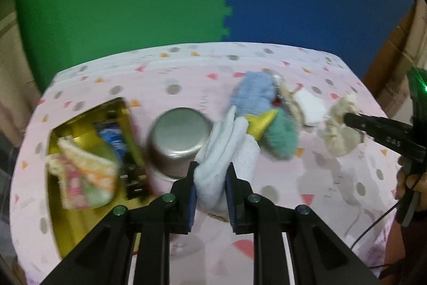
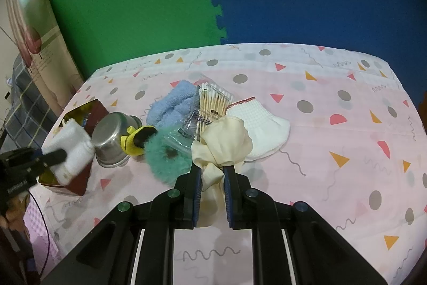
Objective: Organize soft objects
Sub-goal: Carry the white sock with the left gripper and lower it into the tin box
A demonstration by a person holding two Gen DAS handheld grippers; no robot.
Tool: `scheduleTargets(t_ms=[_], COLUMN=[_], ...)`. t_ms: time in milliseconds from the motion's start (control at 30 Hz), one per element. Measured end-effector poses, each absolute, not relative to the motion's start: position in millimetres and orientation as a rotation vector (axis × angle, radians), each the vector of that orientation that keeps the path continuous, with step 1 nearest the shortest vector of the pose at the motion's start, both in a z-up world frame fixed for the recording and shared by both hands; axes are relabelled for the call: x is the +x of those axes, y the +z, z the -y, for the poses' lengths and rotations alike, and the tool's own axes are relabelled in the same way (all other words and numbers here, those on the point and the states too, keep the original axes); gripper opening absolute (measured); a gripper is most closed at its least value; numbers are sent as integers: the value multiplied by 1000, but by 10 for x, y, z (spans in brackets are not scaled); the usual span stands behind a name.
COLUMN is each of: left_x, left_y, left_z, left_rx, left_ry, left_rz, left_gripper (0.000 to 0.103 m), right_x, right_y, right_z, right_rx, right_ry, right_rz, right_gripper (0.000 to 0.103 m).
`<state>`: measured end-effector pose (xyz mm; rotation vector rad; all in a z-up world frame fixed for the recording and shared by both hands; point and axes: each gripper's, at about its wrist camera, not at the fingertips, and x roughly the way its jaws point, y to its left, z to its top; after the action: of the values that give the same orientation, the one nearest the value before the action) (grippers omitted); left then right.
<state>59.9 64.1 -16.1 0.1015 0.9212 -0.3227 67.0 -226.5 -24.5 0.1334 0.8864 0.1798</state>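
Here, crumpled cream cloth (image 2: 224, 140); fluffy teal puff (image 2: 162, 159); smooth steel pot (image 2: 112, 138).

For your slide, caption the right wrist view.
Right gripper clamps cream cloth; left gripper holds white sock.

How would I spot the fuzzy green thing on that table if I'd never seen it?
Start at the upturned steel pot on the pink patterned tablecloth. Just to its right sits a small yellow-and-black plush, and touching that is the teal fluffy puff. It is the only long-haired furry thing; the blue towel behind it is short-looped terry.
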Motion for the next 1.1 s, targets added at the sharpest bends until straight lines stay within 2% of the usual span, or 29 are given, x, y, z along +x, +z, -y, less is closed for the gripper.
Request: scheduleTargets(t_ms=[400,1100], left_x=[533,697], left_y=[-111,-636], left_z=[-1508,-2185], left_rx=[53,-42], left_ry=[-119,50], left_rz=[-927,-1020], left_gripper=[19,19], right_x=[643,617], right_y=[-191,-144], right_z=[2153,1894], right_rx=[123,94], right_ry=[192,222], right_rz=[-878,-877], right_gripper=[14,14])
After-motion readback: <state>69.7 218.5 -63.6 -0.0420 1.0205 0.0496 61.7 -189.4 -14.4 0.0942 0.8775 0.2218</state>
